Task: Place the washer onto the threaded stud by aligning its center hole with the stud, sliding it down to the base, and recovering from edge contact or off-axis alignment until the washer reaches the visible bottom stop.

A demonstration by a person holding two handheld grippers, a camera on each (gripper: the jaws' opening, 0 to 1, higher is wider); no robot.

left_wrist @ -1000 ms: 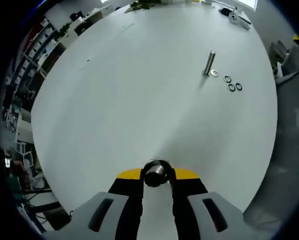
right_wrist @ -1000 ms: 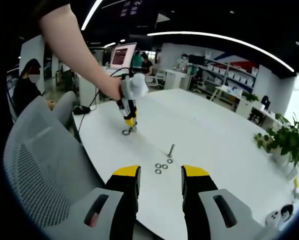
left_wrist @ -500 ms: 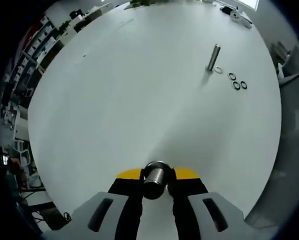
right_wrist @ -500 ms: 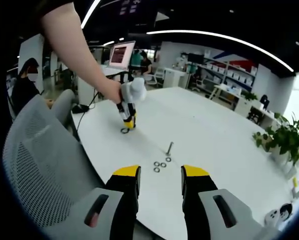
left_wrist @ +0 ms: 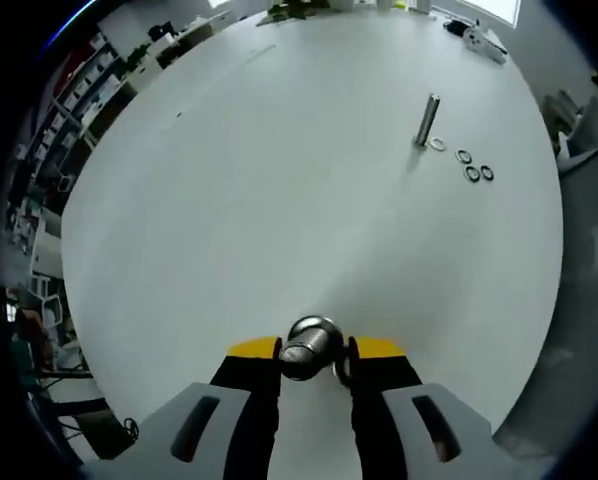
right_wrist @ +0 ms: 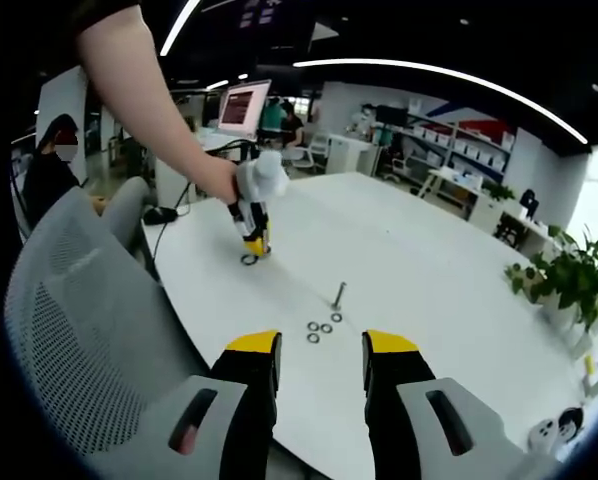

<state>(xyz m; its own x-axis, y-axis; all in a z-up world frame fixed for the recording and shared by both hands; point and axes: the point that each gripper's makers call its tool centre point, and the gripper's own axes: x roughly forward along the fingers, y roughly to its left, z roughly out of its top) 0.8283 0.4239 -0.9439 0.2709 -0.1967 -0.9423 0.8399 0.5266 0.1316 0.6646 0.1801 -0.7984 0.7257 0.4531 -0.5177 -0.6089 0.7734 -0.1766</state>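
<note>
The left gripper (left_wrist: 314, 352) has its jaws closed on a steel stud (left_wrist: 310, 346), low over bare white surface (left_wrist: 239, 200). The right gripper (right_wrist: 320, 360) hangs empty, jaws apart. Washers (right_wrist: 320, 329) lie beside another upright stud (right_wrist: 338, 297), well inside the surface's edge.

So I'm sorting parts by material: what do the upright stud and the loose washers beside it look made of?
The stud looks like bare metal, probably steel: silvery grey with a bright sheen along its side. The washers look metallic too; one seems pale and shiny, three are darker rings, perhaps a dark finish, but they're too small to tell.
</note>
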